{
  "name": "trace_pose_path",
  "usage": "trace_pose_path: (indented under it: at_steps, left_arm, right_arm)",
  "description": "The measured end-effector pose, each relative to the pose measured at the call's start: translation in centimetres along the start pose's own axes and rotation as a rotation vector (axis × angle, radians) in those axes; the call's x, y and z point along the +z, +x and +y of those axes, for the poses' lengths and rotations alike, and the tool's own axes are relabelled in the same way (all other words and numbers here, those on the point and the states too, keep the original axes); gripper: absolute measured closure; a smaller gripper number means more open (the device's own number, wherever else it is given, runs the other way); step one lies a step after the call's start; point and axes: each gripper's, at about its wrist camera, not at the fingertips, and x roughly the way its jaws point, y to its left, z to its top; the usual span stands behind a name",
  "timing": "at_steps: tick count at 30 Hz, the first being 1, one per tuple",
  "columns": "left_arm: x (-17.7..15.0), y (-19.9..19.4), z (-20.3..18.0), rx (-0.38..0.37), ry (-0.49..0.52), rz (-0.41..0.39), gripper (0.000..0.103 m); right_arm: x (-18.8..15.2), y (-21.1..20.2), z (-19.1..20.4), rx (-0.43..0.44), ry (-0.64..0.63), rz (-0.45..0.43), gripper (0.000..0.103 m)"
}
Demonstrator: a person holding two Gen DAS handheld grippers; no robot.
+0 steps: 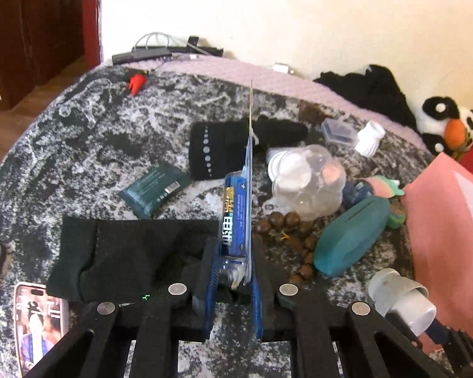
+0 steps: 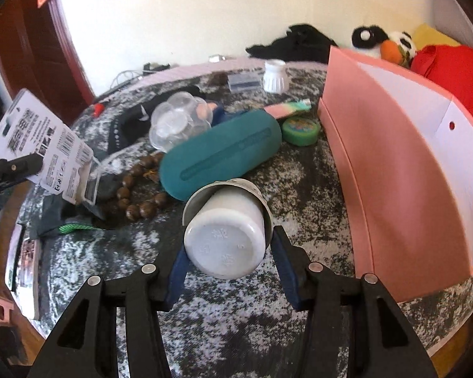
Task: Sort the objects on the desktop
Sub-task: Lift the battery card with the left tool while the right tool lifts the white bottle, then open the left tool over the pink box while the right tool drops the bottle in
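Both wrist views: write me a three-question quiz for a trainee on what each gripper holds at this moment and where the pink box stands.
1. True or false: the left gripper is shut on the battery pack.
2. What does the right gripper hold? A) the teal case B) the white bottle C) the bead bracelet
3. Fill in: in the right wrist view, the pink box stands to the ____ of the white bottle.

Key: 1 true; 2 B; 3 right.
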Motion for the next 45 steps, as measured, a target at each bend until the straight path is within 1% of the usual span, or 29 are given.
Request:
trace_pose_path:
  at_steps: [7, 11, 17, 20, 23, 25, 30, 38, 43, 45]
  left_arm:
    - [-0.4, -3.4, -0.9, -0.026, 0.023, -0.047, 0.091]
    - [-0.7, -5.0, -1.9, -0.035, 0.045, -0.073, 0.091]
    - [-1.1, -7.4, -4.0, -0.06, 0.076, -0.11, 0.091]
    - [-1.3, -8.5, -5.6, -0.081, 0.1, -0.131, 0.091]
    - [-1.5, -9.2, -6.9, -0.1, 0.116, -0.141, 0.09]
    - [-1.6, -9.3, -7.7, -0.111, 0.122, -0.139, 0.09]
    - [-1.6, -9.2, -8.7, -0.132, 0.126, -0.128, 0.09]
    - [-1.1, -9.4, -7.3, -0.121, 0.09, -0.136, 0.09]
    - [-1.1, -9.7, -6.9, -0.122, 0.082, -0.141, 0.09]
    - [-1.1, -9.9, -7.5, -0.133, 0.09, -0.143, 0.091]
  right_arm:
    - [0.1, -3.6, 0.7, 0.052, -0.018, -0.086, 0.05]
    - [0.0, -5.8, 1.1, 0.065, -0.032, -0.136, 0.05]
    - [-0.3, -9.3, 1.0, 0.06, -0.063, -0.238, 0.051]
    - [-0.2, -11.2, 0.6, 0.046, -0.071, -0.302, 0.052]
    - [-0.2, -12.3, 0.3, 0.026, -0.077, -0.343, 0.052]
    - [-0.1, -12.5, 0.0, 0.024, -0.073, -0.347, 0.052]
    - [-0.1, -12.1, -0.3, 0.025, -0.076, -0.319, 0.052]
    - [-0.2, -11.4, -0.6, 0.029, -0.081, -0.302, 0.052]
    - [-0.1, -11.8, -0.4, 0.041, -0.094, -0.328, 0.052]
    - [-0.1, -12.1, -0.3, 0.046, -0.094, -0.335, 0.052]
